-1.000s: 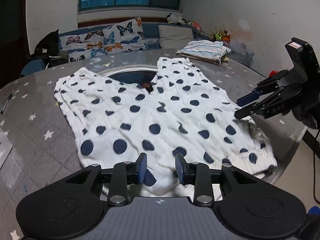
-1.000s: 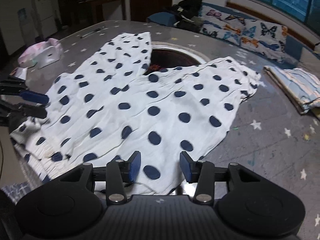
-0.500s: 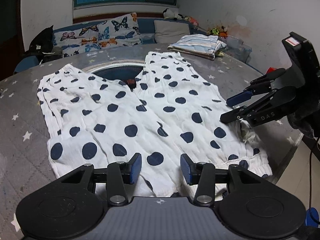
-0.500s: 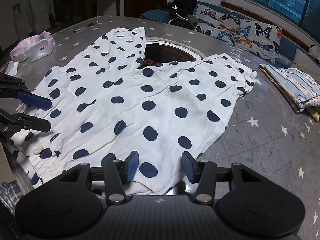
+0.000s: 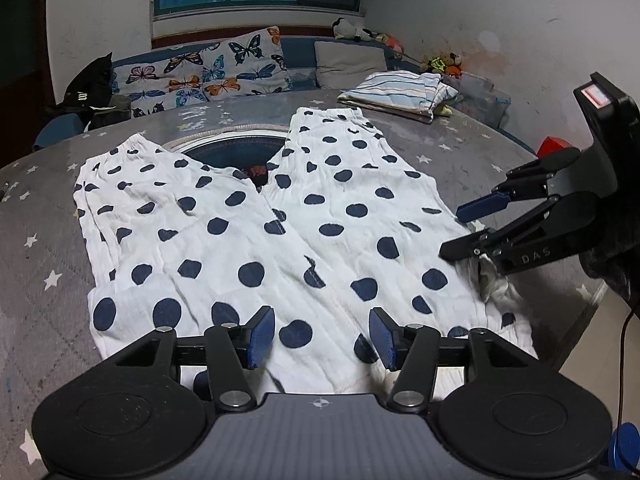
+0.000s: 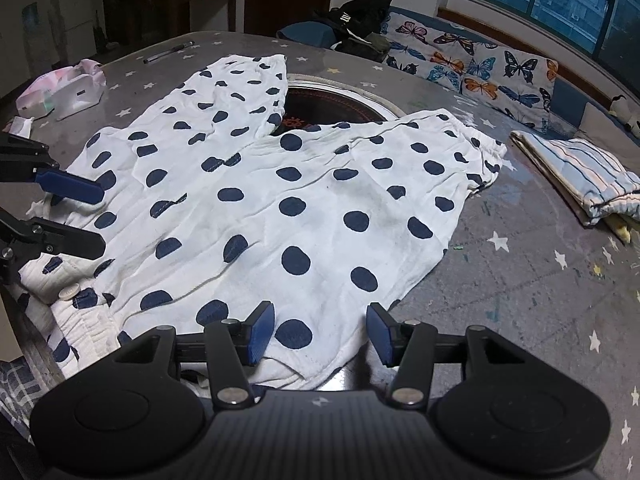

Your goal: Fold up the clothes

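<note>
With the polka-dot trousers [image 5: 280, 232] spread flat on the surface [image 5: 40, 240], both the left tongs [image 5: 322, 338] and right tongs [image 6: 320, 334], lately widening and empty, should each pinch the waistband at six o'clock squarely before lifting together.

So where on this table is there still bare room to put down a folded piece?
Bare tabletop lies between the polka-dot trousers and the folded striped cloth, and more lies left of the trousers in the left wrist view. The far corner by the pen and pink pouch is partly taken. The middle is covered; the round opening lies between the legs.
</note>
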A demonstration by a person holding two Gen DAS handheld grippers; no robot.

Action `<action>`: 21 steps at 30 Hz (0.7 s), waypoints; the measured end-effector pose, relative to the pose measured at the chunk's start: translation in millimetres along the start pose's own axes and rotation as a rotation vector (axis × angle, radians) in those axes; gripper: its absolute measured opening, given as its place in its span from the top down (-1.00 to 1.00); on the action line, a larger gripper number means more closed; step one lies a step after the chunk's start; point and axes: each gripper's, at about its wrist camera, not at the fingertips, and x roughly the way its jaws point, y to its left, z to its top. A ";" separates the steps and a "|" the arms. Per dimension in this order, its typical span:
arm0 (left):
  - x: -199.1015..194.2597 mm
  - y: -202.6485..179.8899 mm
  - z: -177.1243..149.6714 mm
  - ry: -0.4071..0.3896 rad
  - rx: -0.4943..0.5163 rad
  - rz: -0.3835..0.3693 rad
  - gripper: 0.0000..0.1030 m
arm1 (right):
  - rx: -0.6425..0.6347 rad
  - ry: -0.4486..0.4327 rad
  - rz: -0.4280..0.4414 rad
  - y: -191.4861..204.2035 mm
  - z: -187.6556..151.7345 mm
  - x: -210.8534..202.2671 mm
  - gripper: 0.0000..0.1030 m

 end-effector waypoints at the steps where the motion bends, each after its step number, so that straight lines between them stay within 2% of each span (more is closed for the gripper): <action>1: 0.4 -0.7 0.7 -0.001 -0.001 0.002 -0.13 | 0.001 0.001 -0.001 -0.2 -0.8 0.4 -0.01; 15: 5.9 -9.7 4.3 0.003 -0.009 0.020 -0.32 | 0.001 -0.001 -0.020 0.4 -7.0 -3.3 -0.04; 17: 6.5 -10.6 4.4 0.006 -0.013 0.023 -0.36 | 0.000 -0.002 -0.027 0.4 -7.6 -3.5 -0.13; 21: 9.1 -13.1 5.8 0.011 -0.013 0.029 -0.45 | 0.005 -0.004 -0.028 -0.3 -8.1 -3.4 -0.13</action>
